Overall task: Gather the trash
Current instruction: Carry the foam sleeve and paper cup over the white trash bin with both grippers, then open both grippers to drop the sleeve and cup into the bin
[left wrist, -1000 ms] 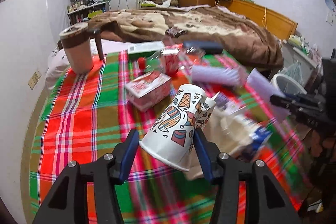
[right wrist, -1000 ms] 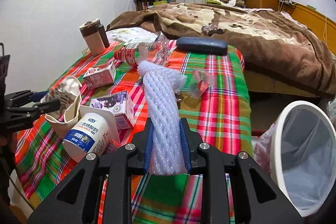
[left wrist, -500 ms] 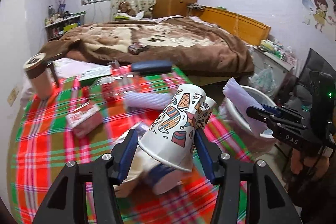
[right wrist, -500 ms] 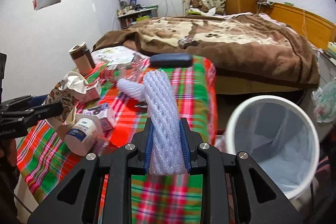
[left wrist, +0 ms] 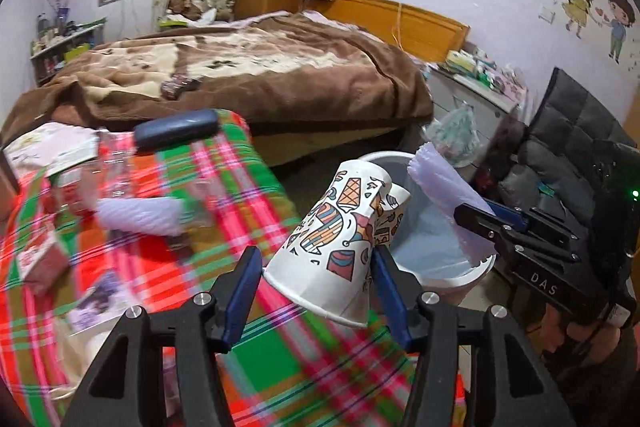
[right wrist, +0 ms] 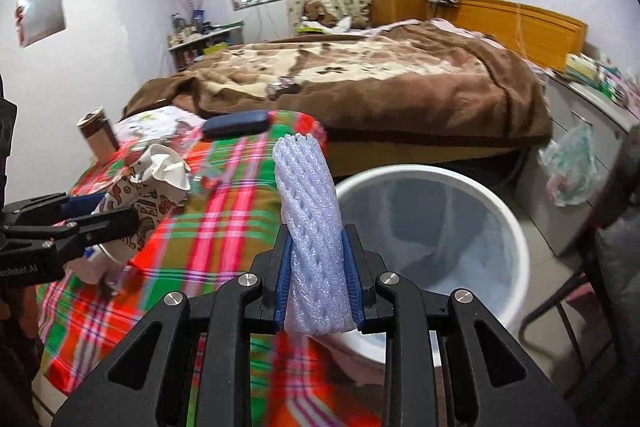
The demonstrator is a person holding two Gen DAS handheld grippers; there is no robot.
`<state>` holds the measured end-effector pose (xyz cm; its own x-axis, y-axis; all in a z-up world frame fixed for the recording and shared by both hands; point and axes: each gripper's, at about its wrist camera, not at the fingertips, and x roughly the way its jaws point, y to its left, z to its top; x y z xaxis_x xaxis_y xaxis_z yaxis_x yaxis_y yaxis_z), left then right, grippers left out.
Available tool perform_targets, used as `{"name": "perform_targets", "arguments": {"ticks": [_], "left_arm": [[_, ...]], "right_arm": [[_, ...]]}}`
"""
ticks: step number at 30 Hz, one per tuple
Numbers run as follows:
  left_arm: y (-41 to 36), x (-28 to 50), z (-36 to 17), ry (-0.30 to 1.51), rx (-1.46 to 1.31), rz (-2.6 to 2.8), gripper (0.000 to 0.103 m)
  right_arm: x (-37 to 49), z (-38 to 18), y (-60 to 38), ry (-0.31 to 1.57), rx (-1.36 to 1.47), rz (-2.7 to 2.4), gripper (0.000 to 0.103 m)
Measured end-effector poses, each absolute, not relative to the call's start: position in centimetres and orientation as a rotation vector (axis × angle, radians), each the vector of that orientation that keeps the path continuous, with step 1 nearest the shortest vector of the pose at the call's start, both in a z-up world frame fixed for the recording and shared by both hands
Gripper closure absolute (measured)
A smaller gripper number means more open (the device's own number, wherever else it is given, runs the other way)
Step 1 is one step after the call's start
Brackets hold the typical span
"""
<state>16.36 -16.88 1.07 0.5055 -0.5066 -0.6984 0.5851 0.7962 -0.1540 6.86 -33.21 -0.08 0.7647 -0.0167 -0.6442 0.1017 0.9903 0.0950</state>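
Note:
My left gripper [left wrist: 316, 283] is shut on a crumpled paper cup [left wrist: 340, 239] printed with coloured patterns, tilted with its mouth toward me at the table's right edge. Behind it stands a white trash bin [left wrist: 460, 273] lined with a pale bag. My right gripper [right wrist: 316, 281] is shut on a pale lilac foam net sleeve [right wrist: 310, 211] that stands upright beside the same trash bin [right wrist: 508, 223]. In the left wrist view the right gripper [left wrist: 480, 215] holds that foam sleeve [left wrist: 444, 195] over the bin. The paper cup [right wrist: 148, 195] shows at the left of the right wrist view.
A plaid-covered table [left wrist: 224, 187] carries another foam sleeve [left wrist: 140, 215], a dark glasses case [left wrist: 176, 133], small cartons [left wrist: 36, 259] and a clear bottle. A bed with a brown blanket [left wrist: 260, 67] lies behind. A black chair [left wrist: 560, 147] stands right of the bin.
Both grippers have swung to the right off the table's middle toward the bin, each keeping its load. The bin now fills more of both views.

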Motion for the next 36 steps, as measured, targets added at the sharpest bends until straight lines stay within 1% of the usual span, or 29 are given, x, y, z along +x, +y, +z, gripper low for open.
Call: {"name": "perform_targets", "arguments": {"ticks": [12,19,23,24,26,27,28,29,36], "left_arm": [[-27.1,19.1,-2.5,0.906,0.127,-0.736,0.046],[-30.1,20.2,-4.0,0.937,0.130,-0.755,0.043],[-30.6,20.3,-4.6,0.943,0.121,-0.764,0.043],[-30.6,20.2,-4.7,0.943,0.114,-0.775,0.043],[-30.4,20.1,-4.6,0.935,0.124,-0.769,0.043],[-30.3,20.1,-4.5,0.932,0.125,-0.765,0.043],[-30.0,20.1,-4.3,0.931,0.120,-0.761,0.043],[-29.7,20.1,-4.2,0.928,0.117,-0.760,0.043],[-26.8,19.3,-2.8,0.901,0.084,-0.729,0.042]], "right_arm": [[7.6,-3.3,-38.2,0.803,0.141,-0.190,0.078],[8.4,-4.4,-40.0,0.854,0.126,-0.241,0.078],[8.5,-4.8,-40.2,0.879,0.092,-0.270,0.075],[8.5,-5.0,-40.3,0.890,0.093,-0.267,0.073],[8.5,-5.2,-40.5,0.895,0.106,-0.258,0.066],[8.5,-5.3,-40.7,0.894,0.111,-0.257,0.055],[8.3,-5.2,-40.7,0.890,0.115,-0.256,0.042],[8.2,-5.1,-40.6,0.883,0.119,-0.254,0.039],[7.6,-4.2,-39.9,0.851,0.137,-0.245,0.038]]}}
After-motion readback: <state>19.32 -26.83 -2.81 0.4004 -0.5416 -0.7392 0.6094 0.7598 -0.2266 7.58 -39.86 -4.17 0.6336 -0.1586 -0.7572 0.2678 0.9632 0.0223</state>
